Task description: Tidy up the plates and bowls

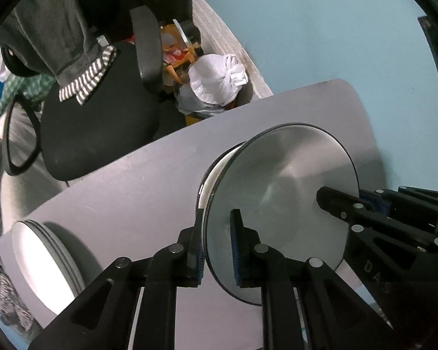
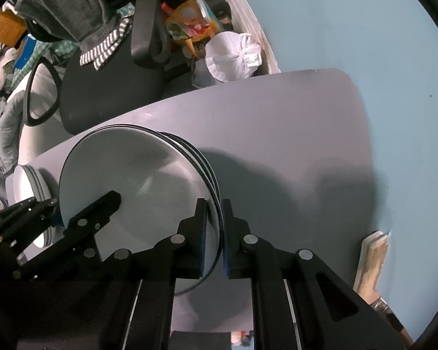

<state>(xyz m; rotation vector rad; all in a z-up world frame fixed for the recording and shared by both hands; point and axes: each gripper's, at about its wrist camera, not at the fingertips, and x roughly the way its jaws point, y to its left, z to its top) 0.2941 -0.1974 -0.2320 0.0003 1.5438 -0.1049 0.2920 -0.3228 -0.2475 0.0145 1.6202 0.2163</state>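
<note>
Grey table against a pale blue wall; beyond it a black office chair draped with a grey garment, and a tied white bag on the floor. Top plate of a black-rimmed stack pinched at its edge by the left gripper, fingers narrow. Opposite rim held likewise by the right gripper. Second pile of plates well apart, at the table's near corner. Only in the right view: a stack of papers beside the table.
</note>
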